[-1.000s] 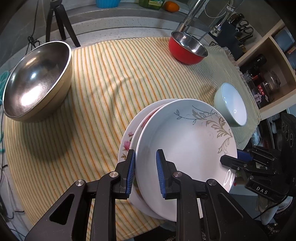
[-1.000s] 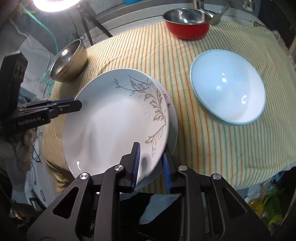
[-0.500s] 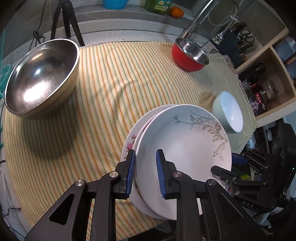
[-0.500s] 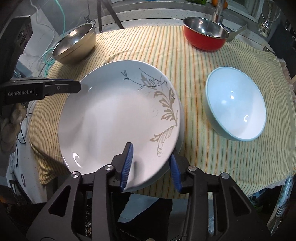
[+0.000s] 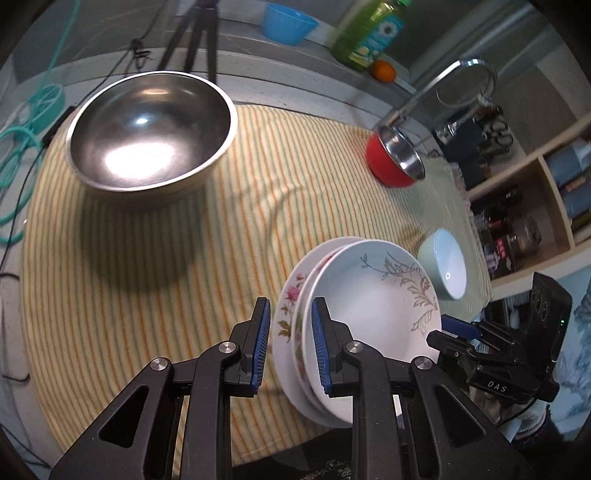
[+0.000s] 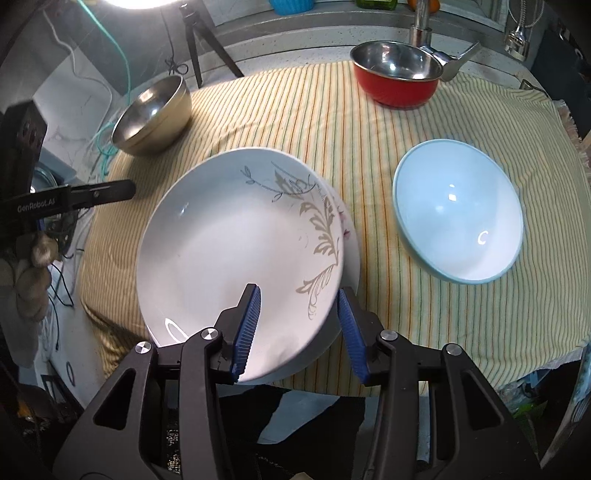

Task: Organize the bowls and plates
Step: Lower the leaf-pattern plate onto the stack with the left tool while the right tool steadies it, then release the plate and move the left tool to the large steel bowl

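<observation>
Your surface is covered by a striped cloth (image 5: 155,266) that runs ahead of both pairs of fingers. Far beyond your left fingers stand black tripod legs (image 5: 192,40), with a green bottle (image 5: 369,33) and an orange fruit (image 5: 384,70) to their right. A chrome faucet (image 5: 443,81) arches further right, and wooden shelves (image 5: 546,192) sit rightmost. Teal cords (image 5: 22,147) trail far left.

White leaf-print plate (image 6: 236,243), red bowl (image 6: 397,79), striped yellow cloth (image 5: 147,280).
</observation>
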A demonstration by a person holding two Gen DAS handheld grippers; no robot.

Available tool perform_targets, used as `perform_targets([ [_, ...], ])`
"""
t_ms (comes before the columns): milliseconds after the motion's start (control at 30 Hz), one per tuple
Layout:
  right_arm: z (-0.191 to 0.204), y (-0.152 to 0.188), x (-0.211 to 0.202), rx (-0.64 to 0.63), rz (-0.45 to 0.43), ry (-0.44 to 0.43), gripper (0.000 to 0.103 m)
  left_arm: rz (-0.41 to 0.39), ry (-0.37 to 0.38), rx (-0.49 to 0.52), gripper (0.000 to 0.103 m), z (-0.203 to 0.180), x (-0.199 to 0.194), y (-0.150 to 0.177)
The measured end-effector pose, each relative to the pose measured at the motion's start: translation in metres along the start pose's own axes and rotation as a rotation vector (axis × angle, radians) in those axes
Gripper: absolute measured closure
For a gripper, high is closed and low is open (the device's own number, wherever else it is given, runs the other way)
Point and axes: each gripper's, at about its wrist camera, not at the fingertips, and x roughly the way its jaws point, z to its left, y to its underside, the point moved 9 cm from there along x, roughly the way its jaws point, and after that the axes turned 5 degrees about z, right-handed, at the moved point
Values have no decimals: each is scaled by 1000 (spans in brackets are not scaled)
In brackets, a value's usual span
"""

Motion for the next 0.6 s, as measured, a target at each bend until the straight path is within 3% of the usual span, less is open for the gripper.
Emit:
perform_targets([
  [200,5,-18,-17,30,-58,-59,58,-105,13,-119,81,31,-26,-6],
  [300,13,-36,-27,37,-102,-104,58,-144,-2,-171,73,50,-37,-14],
  [600,51,-92,-31,22,-157,-244,58,-246,-66,-255,73,102,-67,-39],
])
